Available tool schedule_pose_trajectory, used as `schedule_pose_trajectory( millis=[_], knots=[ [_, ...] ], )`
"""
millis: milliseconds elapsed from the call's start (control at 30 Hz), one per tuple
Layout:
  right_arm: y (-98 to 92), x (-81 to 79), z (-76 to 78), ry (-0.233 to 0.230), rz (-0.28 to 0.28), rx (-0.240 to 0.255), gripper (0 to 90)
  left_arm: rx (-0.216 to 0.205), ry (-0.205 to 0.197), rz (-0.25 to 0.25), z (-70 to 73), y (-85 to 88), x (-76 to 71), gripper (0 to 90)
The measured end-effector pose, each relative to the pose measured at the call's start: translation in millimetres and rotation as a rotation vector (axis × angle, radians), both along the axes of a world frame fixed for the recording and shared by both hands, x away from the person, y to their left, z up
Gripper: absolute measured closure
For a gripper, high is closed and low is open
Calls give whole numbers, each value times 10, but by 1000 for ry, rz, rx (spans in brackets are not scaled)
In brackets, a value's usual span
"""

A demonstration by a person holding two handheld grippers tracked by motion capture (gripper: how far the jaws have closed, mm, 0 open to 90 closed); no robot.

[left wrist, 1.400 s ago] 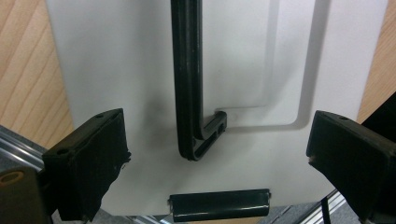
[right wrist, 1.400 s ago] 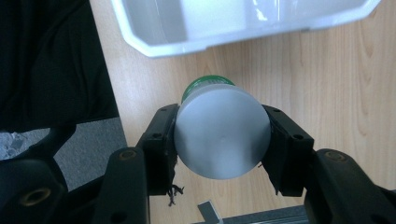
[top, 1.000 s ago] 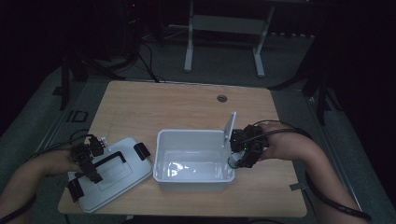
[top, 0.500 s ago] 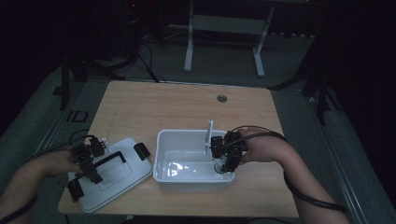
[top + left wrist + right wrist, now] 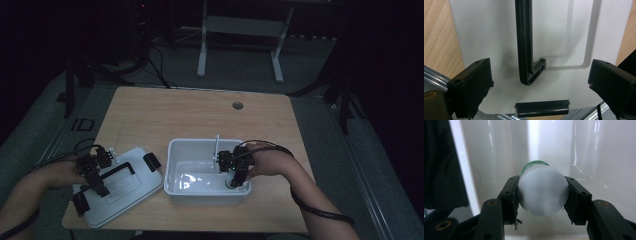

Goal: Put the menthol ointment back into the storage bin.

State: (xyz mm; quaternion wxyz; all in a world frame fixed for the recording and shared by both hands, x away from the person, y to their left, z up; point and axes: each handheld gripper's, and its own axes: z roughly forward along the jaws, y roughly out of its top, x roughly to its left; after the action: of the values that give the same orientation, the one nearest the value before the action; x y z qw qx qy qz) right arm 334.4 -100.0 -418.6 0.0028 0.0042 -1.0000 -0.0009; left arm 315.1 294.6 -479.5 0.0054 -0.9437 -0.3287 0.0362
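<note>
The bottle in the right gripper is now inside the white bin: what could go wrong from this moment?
1. The right gripper holds the white bottle by its round sides, green cap pointing away; it could slip or roll if released too high above the bin floor.
2. The gripper is close to the bin's right wall, so it may knock the wall and shift the bin.
3. The left gripper is open above the lid, near its black handle; a careless move could push the lid off the table edge.

The high view looks forward and down from above the near edge of the counter (image 5: 150, 115), taking in its whole top and the dark floor beyond. The left gripper view sits close over the white lid (image 5: 554, 30) at near left, also seen from above. The right gripper view looks close into the white bin (image 5: 599, 157), which lies at centre in the high view.
</note>
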Motion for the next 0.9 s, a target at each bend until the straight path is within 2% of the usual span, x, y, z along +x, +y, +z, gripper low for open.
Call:
schedule_pose_trajectory(
  millis=[300,533,633,733,900],
  knots=[
    [106,16,-193,24,11,3,501,-8,-4,-1,-16,-7,-1,51],
    [157,52,-328,20,-4,-22,500,-6,2,3,-30,12,-15,51],
    [171,76,-396,6,-9,-48,500,-6,5,4,-40,20,-13,51],
    [182,88,-450,19,-23,-55,500,-3,9,0,-54,20,-14,51],
    [206,96,-529,21,-16,-68,500,-7,8,3,-50,28,-13,51]
  ],
)
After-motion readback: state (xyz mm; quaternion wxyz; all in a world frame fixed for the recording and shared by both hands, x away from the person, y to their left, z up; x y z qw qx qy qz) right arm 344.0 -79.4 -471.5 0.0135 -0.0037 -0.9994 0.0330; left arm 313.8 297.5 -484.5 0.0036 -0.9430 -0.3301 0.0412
